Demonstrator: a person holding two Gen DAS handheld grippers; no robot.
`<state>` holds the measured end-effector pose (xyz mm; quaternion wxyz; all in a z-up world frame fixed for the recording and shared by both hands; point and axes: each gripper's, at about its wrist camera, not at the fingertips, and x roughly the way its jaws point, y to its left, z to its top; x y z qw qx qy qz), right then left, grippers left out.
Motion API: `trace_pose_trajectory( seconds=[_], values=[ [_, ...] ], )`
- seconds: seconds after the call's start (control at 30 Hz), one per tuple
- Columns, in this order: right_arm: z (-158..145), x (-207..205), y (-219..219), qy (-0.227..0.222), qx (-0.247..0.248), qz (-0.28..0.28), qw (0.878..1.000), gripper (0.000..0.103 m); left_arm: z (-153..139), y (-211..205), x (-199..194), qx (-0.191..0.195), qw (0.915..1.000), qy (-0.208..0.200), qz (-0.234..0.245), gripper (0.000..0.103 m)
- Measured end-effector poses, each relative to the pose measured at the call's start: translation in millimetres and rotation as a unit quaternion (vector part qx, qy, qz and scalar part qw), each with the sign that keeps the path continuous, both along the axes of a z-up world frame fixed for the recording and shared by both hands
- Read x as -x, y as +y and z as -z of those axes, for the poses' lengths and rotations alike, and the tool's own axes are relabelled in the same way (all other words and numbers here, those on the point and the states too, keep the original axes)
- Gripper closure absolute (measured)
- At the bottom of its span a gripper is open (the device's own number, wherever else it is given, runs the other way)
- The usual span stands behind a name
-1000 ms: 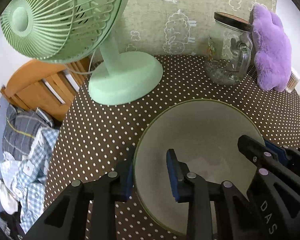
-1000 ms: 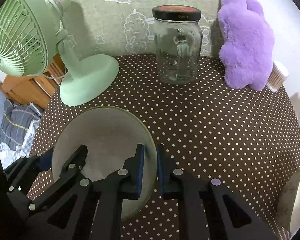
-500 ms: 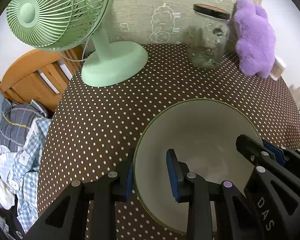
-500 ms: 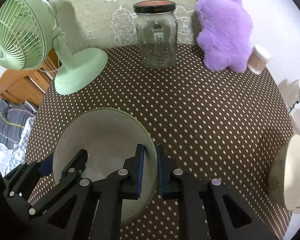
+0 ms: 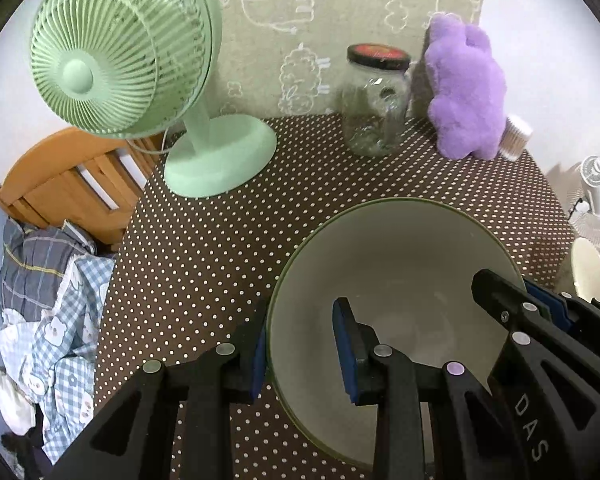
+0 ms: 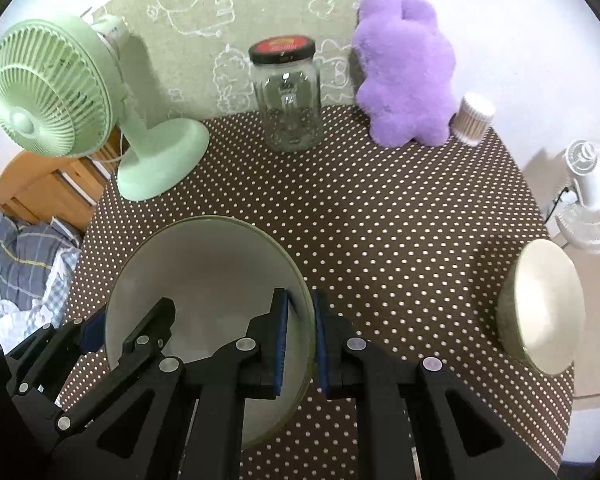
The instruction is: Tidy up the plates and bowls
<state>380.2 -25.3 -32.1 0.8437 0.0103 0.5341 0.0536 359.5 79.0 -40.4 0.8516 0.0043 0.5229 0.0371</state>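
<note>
A large pale green bowl [image 5: 388, 264] is held above the brown dotted table [image 5: 204, 240]. My left gripper [image 5: 300, 352] straddles its left rim, one finger outside and one inside, with a clear gap to the inner pad. My right gripper [image 6: 302, 332] is shut on the bowl's [image 6: 204, 264] right rim. In the left wrist view the right gripper's fingers [image 5: 512, 312] show on the far rim. A second cream bowl [image 6: 544, 304] sits at the table's right edge.
A green desk fan [image 6: 60, 92] stands at the back left. A glass jar [image 6: 288, 96] with a black lid, a purple plush toy [image 6: 408, 76] and a cotton swab tub [image 6: 474, 118] line the back. A wooden chair [image 5: 72, 184] and bedding lie off the left.
Both grippers and the bowl have pulled back and up from the fan and jar. The cream bowl at the right has come into fuller view.
</note>
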Motion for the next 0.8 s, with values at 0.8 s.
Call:
trace_pose_trajectory(
  seconds=[0.8],
  values=[
    [-82.2,88.5,-1.0,-0.05,0.014,0.033,0.998,0.087,-74.1,1.4,81.3,0.006,0.9978,-0.052,0.04,0.074]
  ],
)
